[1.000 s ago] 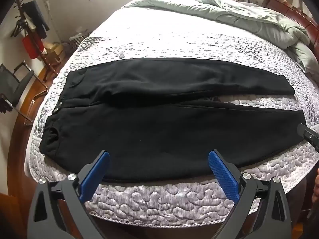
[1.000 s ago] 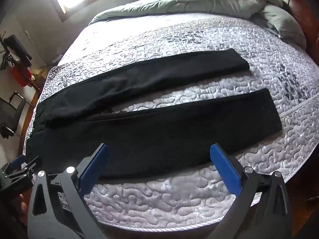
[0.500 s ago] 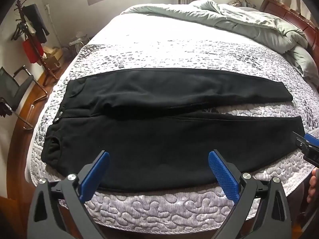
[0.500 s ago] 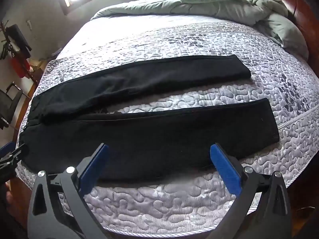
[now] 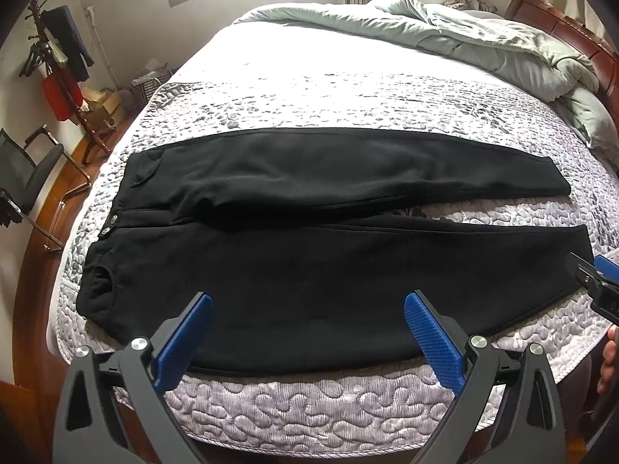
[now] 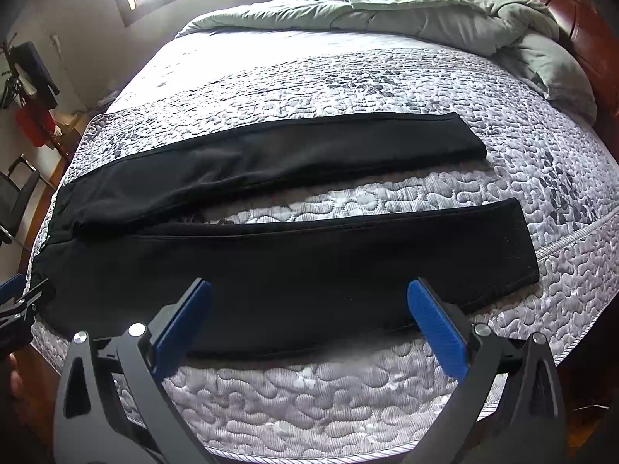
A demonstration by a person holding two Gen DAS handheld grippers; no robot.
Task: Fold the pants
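Observation:
Black pants (image 5: pixel 309 263) lie flat across the near part of the quilted grey bed (image 5: pixel 309 413), waistband to the left, both legs running right and spread apart. They also show in the right wrist view (image 6: pixel 309 266). My left gripper (image 5: pixel 307 305) is open and empty, hovering over the near leg's upper part by the bed's front edge. My right gripper (image 6: pixel 309 294) is open and empty over the near leg's lower part. The right gripper's tip shows at the left wrist view's right edge (image 5: pixel 597 282), beside the near hem.
A rumpled green duvet (image 5: pixel 445 34) is piled at the far side by a wooden headboard (image 5: pixel 568 27). A coat stand (image 5: pixel 58 69) and a chair (image 5: pixel 31 170) stand on the floor to the left. The bed edge drops off just in front of me.
Both grippers have drawn back and risen a little, so the pants sit lower and farther in view. Both stay open. The pants have not moved.

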